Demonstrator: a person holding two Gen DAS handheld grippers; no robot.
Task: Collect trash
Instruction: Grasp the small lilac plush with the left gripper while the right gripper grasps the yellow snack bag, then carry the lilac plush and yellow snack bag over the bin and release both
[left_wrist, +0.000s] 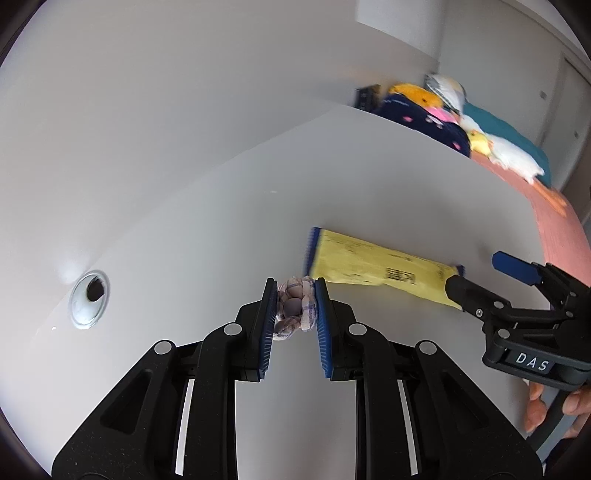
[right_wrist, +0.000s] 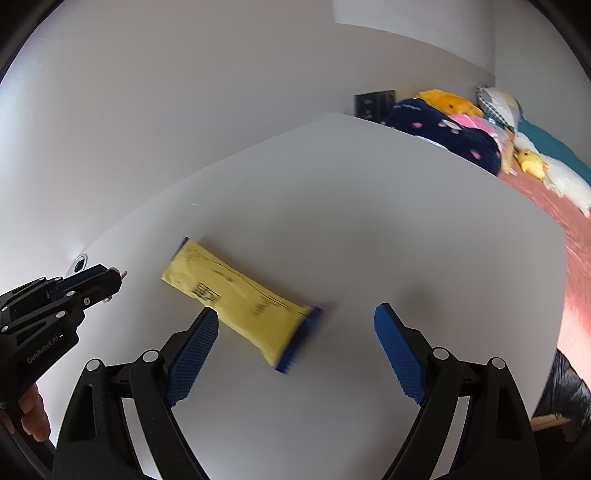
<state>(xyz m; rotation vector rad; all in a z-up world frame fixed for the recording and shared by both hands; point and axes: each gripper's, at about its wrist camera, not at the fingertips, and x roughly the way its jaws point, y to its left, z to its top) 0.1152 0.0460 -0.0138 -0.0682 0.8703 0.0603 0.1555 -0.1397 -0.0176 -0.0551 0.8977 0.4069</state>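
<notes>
My left gripper (left_wrist: 294, 291) is shut on a small crumpled wad of white paper with faint checks (left_wrist: 293, 308), held just above the white table (left_wrist: 207, 229). A yellow snack wrapper with blue ends (left_wrist: 380, 267) lies flat on the table to its right. In the right wrist view the yellow wrapper (right_wrist: 236, 299) lies between the wide-apart fingers of my right gripper (right_wrist: 295, 314), which is open and touches nothing. The left gripper (right_wrist: 107, 282) shows at the far left there, the wad barely visible at its tip.
A round cable hole (left_wrist: 88, 299) with a grey rim sits in the table at the left. Beyond the table's far edge is a bed with a pink cover (right_wrist: 576, 258) and several plush toys and pillows (right_wrist: 454, 136). A white wall stands behind the table.
</notes>
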